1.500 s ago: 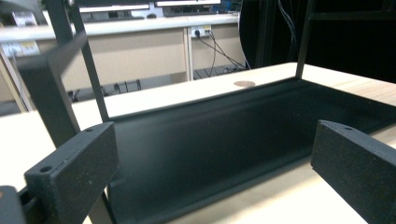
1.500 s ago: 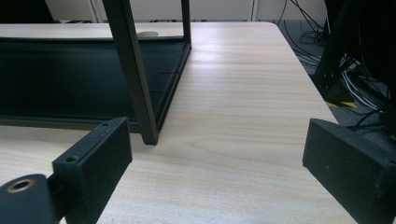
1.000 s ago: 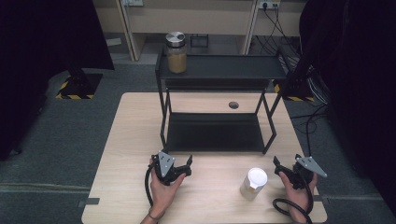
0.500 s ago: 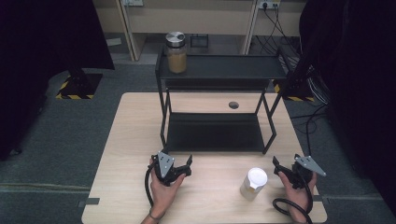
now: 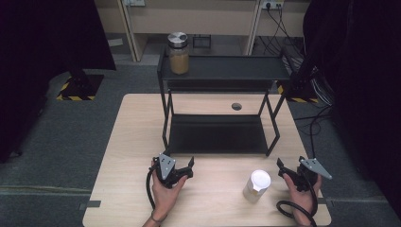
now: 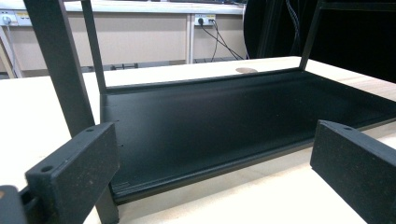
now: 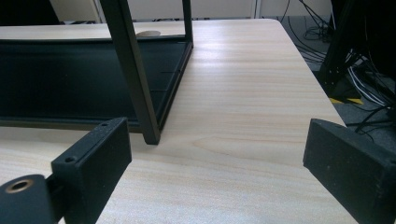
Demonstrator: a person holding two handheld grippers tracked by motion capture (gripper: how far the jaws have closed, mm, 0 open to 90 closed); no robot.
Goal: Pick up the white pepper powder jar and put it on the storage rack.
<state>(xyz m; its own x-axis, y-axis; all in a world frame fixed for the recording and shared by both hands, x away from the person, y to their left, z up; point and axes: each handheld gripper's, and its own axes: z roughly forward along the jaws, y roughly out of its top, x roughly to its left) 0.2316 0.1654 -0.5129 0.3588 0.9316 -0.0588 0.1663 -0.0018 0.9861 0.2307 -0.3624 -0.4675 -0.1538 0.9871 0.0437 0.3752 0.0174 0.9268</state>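
Observation:
My left gripper (image 5: 174, 161) rests on the wooden table (image 5: 137, 142), held by a hand in front of the black two-tier rack (image 5: 222, 71). Its jaws stand wide open with nothing between them (image 6: 210, 172), and they face the rack's lower shelf (image 6: 210, 116). My right gripper (image 5: 290, 165) sits near the table's right front corner, also open and empty (image 7: 219, 168), facing the rack's right front leg (image 7: 135, 79). A white-lidded jar (image 5: 257, 186) stands on the table just left of the right gripper. A jar with a silver lid and tan contents (image 5: 178, 53) stands on the left end of the top shelf.
A round cable hole (image 5: 236, 106) sits in the table behind the rack. The table's right edge (image 7: 308, 70) runs close to the right gripper, with cables and a black stand on the floor beyond. Light wooden cabinets line the back.

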